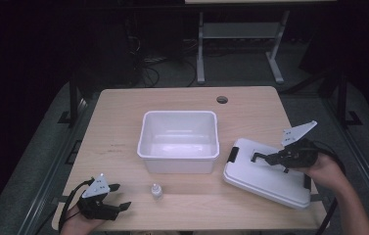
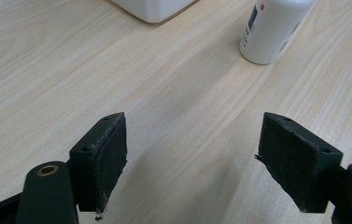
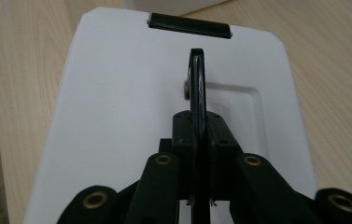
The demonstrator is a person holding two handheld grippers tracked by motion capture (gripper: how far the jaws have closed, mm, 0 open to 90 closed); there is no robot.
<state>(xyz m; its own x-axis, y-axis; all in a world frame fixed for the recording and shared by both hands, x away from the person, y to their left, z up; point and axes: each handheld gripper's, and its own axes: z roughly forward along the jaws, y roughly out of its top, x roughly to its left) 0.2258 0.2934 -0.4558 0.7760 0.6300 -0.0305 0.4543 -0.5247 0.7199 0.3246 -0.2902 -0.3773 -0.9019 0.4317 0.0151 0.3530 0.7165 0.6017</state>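
A white lid [image 1: 260, 181] with a black handle [image 1: 257, 156] lies on the table to the right of an open white bin [image 1: 179, 164]. My right gripper [image 1: 270, 159] is shut on that handle; in the right gripper view the jaws [image 3: 198, 126] clamp the thin upright handle [image 3: 197, 79] over the lid [image 3: 117, 93]. A small white bottle [image 1: 156, 191] stands in front of the bin. My left gripper [image 1: 121, 196] rests at the front left, open and holding nothing. In the left gripper view the gripper [image 2: 192, 154] points at bare wood, with the bottle [image 2: 271, 28] ahead to the right.
The wooden table [image 1: 123, 122] has a cable hole [image 1: 222, 100] at the back. A black latch [image 3: 190, 24] sits on the lid's far edge. A corner of the bin [image 2: 155, 9] shows beyond the left gripper. Dark floor and a desk frame [image 1: 200, 49] lie beyond the table.
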